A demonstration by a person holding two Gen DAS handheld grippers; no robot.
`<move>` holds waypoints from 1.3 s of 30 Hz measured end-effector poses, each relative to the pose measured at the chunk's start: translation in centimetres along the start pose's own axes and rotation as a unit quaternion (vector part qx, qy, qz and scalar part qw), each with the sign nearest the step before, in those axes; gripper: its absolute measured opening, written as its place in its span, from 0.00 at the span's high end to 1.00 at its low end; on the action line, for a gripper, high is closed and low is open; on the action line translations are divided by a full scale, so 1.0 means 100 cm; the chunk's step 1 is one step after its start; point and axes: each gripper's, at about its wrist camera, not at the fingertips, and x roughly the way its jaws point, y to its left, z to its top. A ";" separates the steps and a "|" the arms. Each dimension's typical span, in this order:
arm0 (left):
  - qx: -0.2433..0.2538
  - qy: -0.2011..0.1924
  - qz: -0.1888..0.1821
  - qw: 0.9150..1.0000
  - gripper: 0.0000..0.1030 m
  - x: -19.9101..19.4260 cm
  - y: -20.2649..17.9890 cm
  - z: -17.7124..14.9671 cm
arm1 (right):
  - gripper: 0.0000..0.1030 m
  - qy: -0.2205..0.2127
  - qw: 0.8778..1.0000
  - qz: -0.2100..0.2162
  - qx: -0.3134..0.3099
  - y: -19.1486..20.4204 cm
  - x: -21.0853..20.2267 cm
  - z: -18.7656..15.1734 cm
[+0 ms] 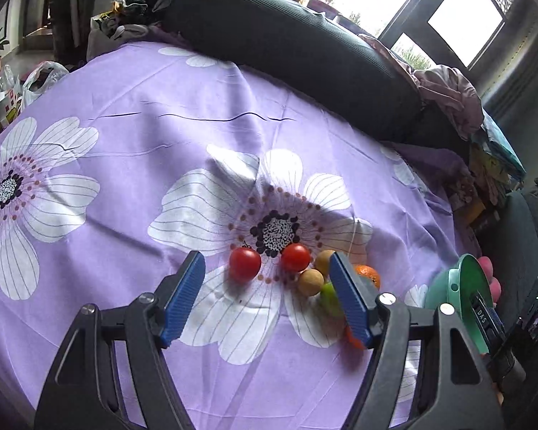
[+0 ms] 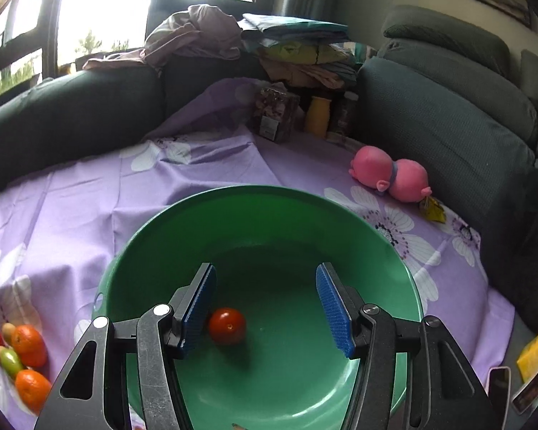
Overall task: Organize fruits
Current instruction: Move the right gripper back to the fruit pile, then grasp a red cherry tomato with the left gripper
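A wide green bowl (image 2: 269, 222) sits upright on the purple flowered cloth, holding one red tomato (image 2: 227, 325) near its bottom. Just beside it on the cloth lies a tight cluster: two red tomatoes (image 1: 245, 263), two small yellowish fruits (image 1: 310, 281), a green one (image 1: 329, 297) and oranges (image 2: 28, 344).

I see open purple sheet (image 1: 125, 165) left of the fruit cluster (image 1: 305, 272), while the green bowl (image 2: 269, 215) and dark cushions (image 1: 287, 46) hem the right and far sides.
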 end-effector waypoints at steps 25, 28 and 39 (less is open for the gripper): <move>-0.030 0.058 0.049 0.997 0.46 0.046 0.005 0.004 | 0.43 0.151 0.881 0.447 -0.018 0.122 -0.058 0.005; -0.027 0.066 0.058 0.996 0.52 0.055 0.003 0.004 | 0.48 0.189 0.878 0.436 -0.052 0.163 -0.051 0.002; -0.032 0.079 0.058 0.995 0.69 0.067 0.009 0.005 | 0.59 0.249 0.861 0.430 -0.111 0.221 -0.024 -0.026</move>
